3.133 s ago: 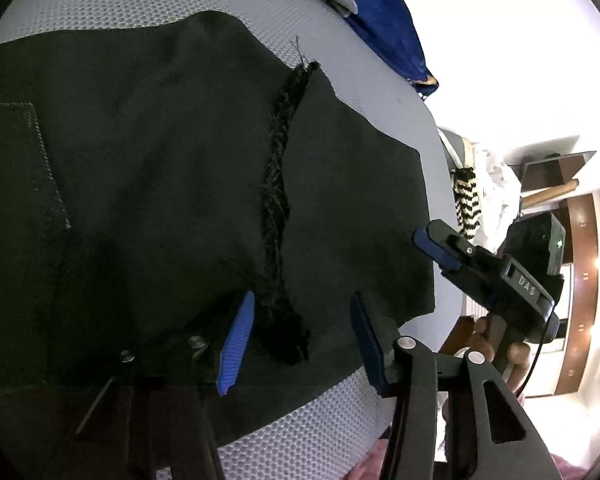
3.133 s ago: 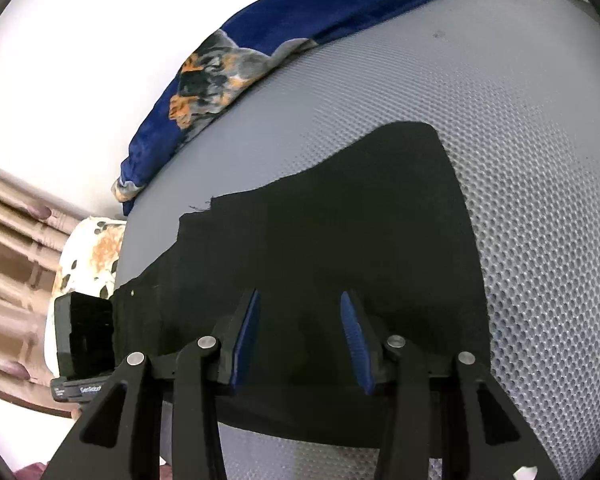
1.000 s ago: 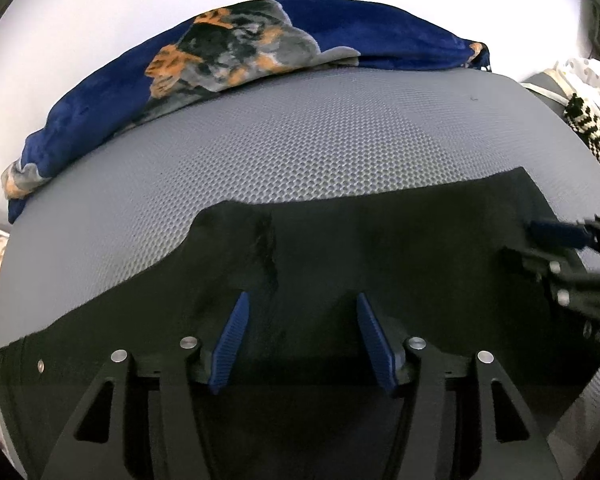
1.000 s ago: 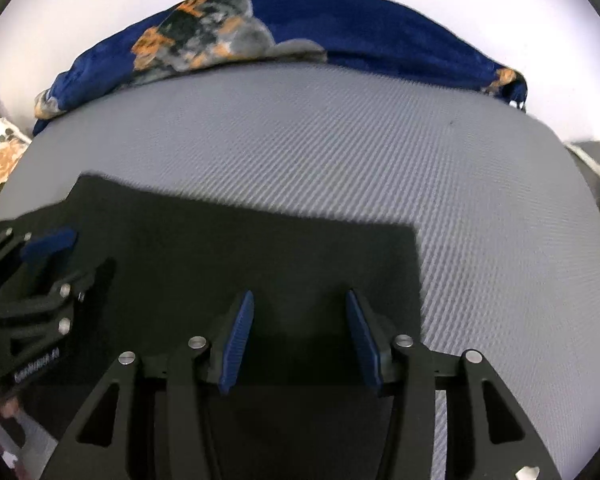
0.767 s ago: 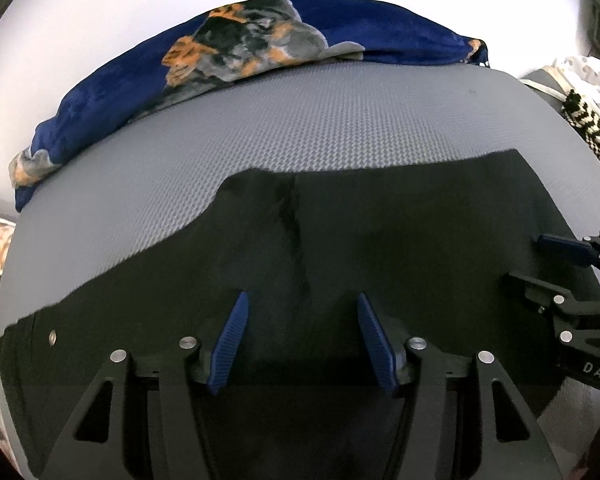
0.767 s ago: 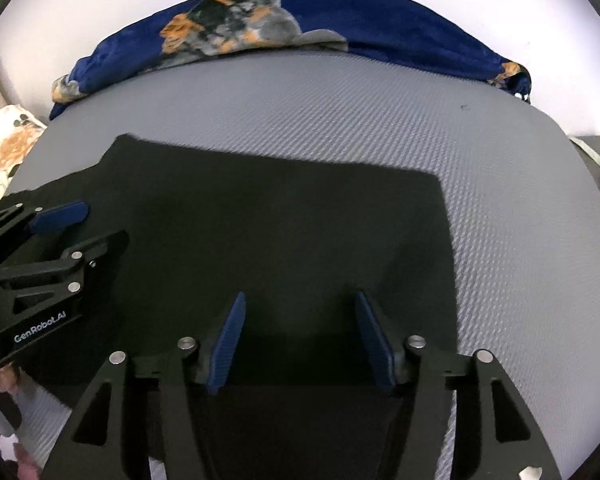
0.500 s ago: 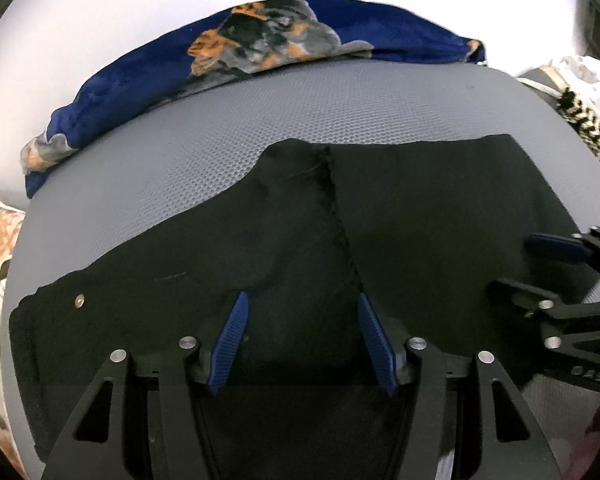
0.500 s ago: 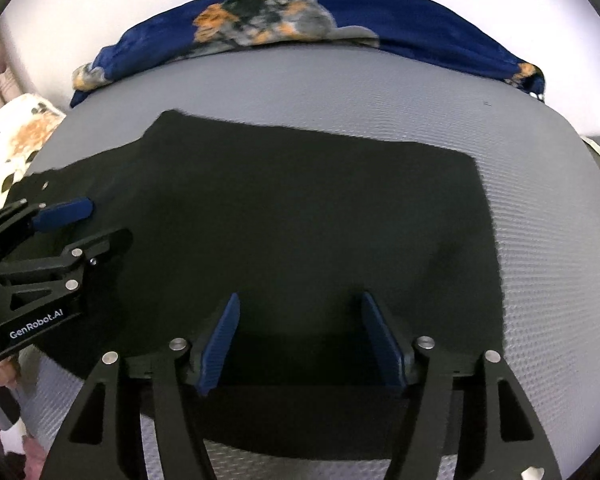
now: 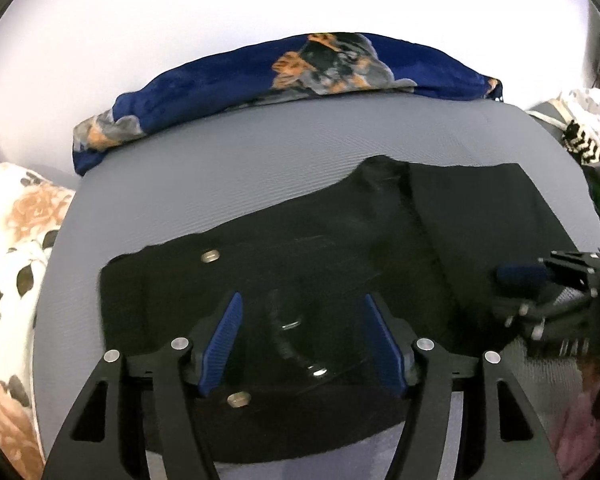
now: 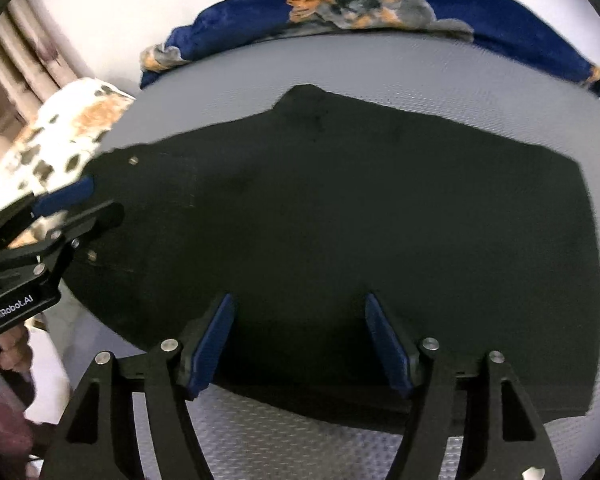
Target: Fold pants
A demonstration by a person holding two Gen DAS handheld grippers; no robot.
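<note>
Both grippers open above the black pants, long axis running side to side

Left gripper (image 9: pixel 302 338) jaws just widened, empty, over waist end with rivets; right gripper (image 10: pixel 300 344) likewise, nearer leg end; pants (image 10: pixel 360 216) flat on grey cushion (image 10: pixel 420 72)

Your left tool (image 9: pixel 302 338) points steeply down, its blue pads (image 9: pixel 222 344) set well apart; the jaws have just been opening, with nothing pressed between them. Your right tool (image 10: pixel 300 344) is angled down the same way, its pads (image 10: pixel 386 346) equally wide and clear of any grip, after its jaws opened over the last moments. In the right wrist view the left tool juts in from the left edge with your fingers (image 10: pixel 10 346) wrapped round its handle; in the left wrist view the right tool shows blurred at the right edge.
</note>
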